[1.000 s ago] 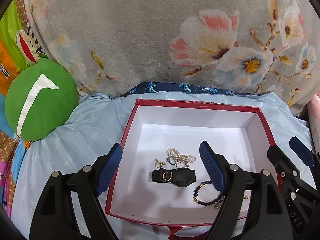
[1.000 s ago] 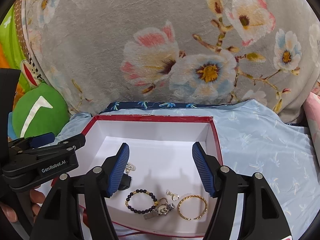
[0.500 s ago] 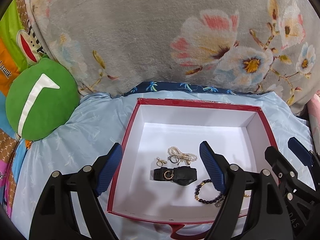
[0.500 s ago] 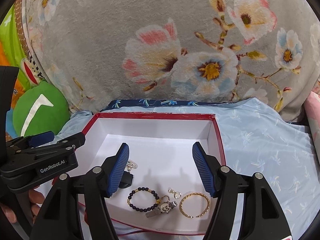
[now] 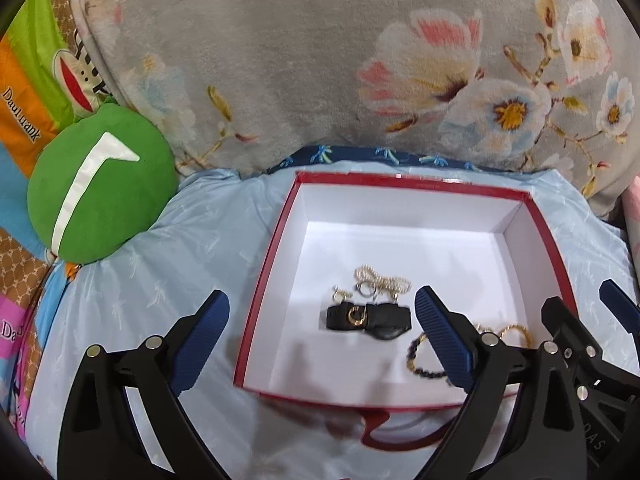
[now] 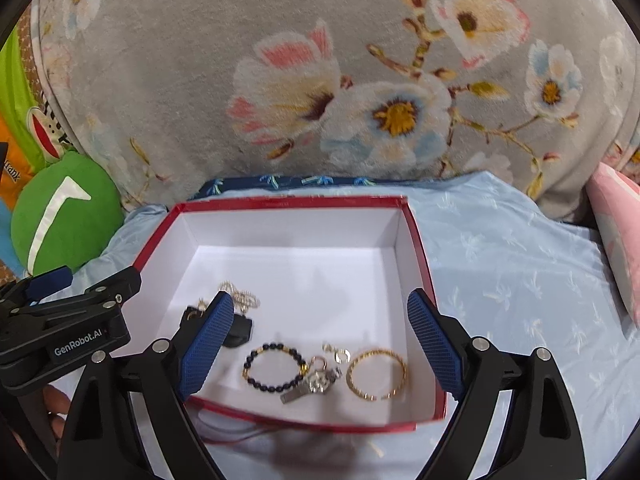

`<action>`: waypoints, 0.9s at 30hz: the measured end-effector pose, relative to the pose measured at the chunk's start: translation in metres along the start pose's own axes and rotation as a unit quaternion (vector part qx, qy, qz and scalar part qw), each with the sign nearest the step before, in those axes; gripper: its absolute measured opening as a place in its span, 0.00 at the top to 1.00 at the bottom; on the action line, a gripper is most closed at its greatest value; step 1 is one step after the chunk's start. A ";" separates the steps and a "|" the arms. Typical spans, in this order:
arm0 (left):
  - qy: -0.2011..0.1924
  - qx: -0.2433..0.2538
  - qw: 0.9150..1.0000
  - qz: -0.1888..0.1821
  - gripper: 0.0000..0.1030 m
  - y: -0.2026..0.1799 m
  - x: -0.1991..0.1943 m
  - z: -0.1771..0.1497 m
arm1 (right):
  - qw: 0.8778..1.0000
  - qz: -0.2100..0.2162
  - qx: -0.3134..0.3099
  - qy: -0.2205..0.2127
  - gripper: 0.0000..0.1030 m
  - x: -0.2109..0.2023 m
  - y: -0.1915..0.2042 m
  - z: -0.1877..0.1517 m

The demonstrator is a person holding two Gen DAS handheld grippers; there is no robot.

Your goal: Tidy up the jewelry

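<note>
A red box with a white inside (image 5: 516, 224) (image 6: 288, 202) sits on a pale blue sheet. In it lie a black strap piece with a gold ring (image 5: 366, 318), a pearl chain (image 5: 380, 278) (image 6: 240, 296), a dark bead bracelet (image 6: 274, 366) (image 5: 420, 362), a gold bangle (image 6: 376, 374), a small silver charm piece (image 6: 316, 382) and small earrings (image 6: 336, 352). My left gripper (image 5: 322, 340) is open and empty above the box's front left. My right gripper (image 6: 320, 344) is open and empty above the bracelets.
A grey flowered cushion (image 5: 320, 60) stands behind the box. A green round pillow (image 5: 96, 184) lies at the left. A pink cushion (image 6: 620, 224) is at the right edge. A red cord (image 5: 384, 428) lies by the box's front wall.
Both grippers have drawn back and up a little, so the box sits farther off and lower in view. Both stay open and empty. The jewelry has not moved.
</note>
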State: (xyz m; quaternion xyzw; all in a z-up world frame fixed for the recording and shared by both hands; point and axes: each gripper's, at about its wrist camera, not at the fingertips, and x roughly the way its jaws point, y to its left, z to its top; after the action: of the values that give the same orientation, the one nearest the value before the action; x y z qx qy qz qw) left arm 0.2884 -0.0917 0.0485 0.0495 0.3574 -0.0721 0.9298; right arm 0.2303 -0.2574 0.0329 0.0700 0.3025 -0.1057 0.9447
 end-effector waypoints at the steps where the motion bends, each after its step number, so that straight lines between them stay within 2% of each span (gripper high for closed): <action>1: 0.002 0.003 1.000 0.003 0.11 0.000 -0.002 -0.006 | 1.000 0.000 0.001 0.003 0.15 -0.002 0.001 -0.004; 4: 0.007 0.012 1.000 0.014 0.11 -0.002 -0.006 -0.018 | 1.000 0.003 0.005 0.010 0.15 -0.009 0.005 -0.016; 11: 0.014 0.014 1.000 0.013 0.11 -0.003 -0.014 -0.030 | 1.000 0.000 0.011 0.018 0.15 -0.020 0.005 -0.030; 27: 0.026 0.012 0.999 0.024 0.11 0.001 -0.013 -0.037 | 0.999 0.002 0.011 0.034 0.15 -0.017 0.006 -0.036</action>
State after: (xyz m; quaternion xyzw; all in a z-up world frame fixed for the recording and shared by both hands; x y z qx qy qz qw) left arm 0.2548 -0.0841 0.0293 0.0706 0.3796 -0.0527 0.9210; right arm 0.1978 -0.2421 0.0142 0.0848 0.3328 -0.1048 0.9333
